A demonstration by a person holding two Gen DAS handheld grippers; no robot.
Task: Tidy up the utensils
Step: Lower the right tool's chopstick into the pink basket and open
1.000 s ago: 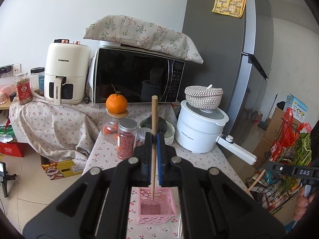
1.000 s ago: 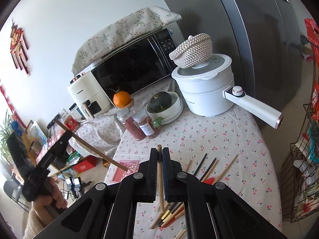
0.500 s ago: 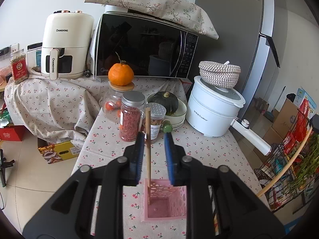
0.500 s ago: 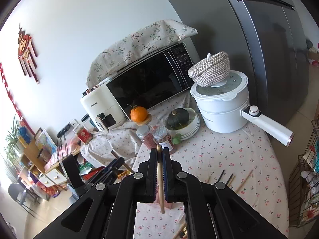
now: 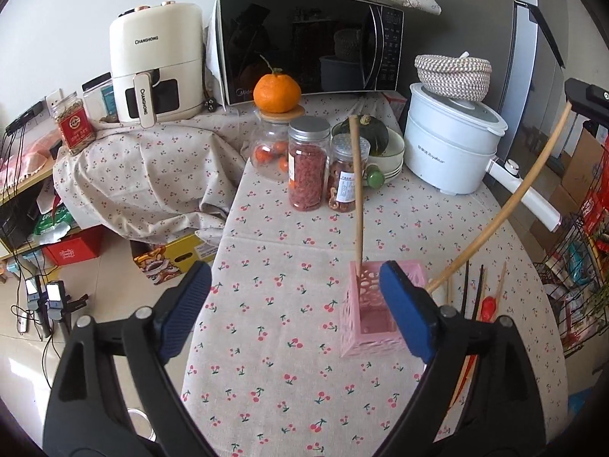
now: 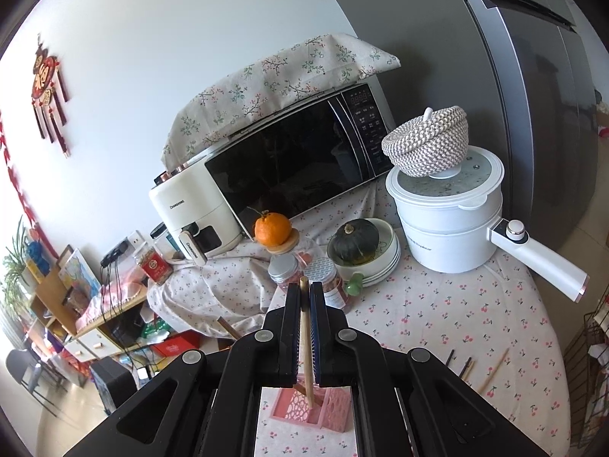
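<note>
Left tool (image 5: 295, 285): jaws opening, blue pads spread wide, nothing between them but cherry-print cloth. Just beyond its right pad stands the pink perforated holder (image 5: 375, 333), an open-topped square basket on the surface (image 5: 289, 236). One wooden chopstick (image 5: 357, 190) stands nearly upright in the holder's far left corner, released and leaning on the rim.

Right tool (image 6: 304, 297): jaws clenched on a second wooden chopstick (image 6: 305, 346), whose lower tip reaches into the same holder (image 6: 335, 407); in the left wrist view this stick (image 5: 506, 205) slants down from the upper right to the holder's right side.

Loose utensils (image 5: 483, 297): several dark and wooden chopsticks and a red piece lie flat on the surface to the right of the holder, outside it.

Containers farther back:
- Metal-lidded jar (image 5: 308, 163) filled with red dried berries.
- Beside it, a second jar (image 5: 348, 173) of reddish dried pieces.
- Glass jar (image 5: 271, 148) holding small orange fruits, with a tangerine (image 5: 277, 93) on its wooden lid.
- Stacked white bowls (image 5: 392, 152) holding a dark green squash (image 5: 375, 133).
- White electric pot (image 5: 451, 144), lid on, carrying a woven lidded basket (image 5: 453, 78); contents of both are hidden.

Rear row: microwave (image 5: 308, 43) under a floral cloth and a cream air fryer (image 5: 156, 64).
</note>
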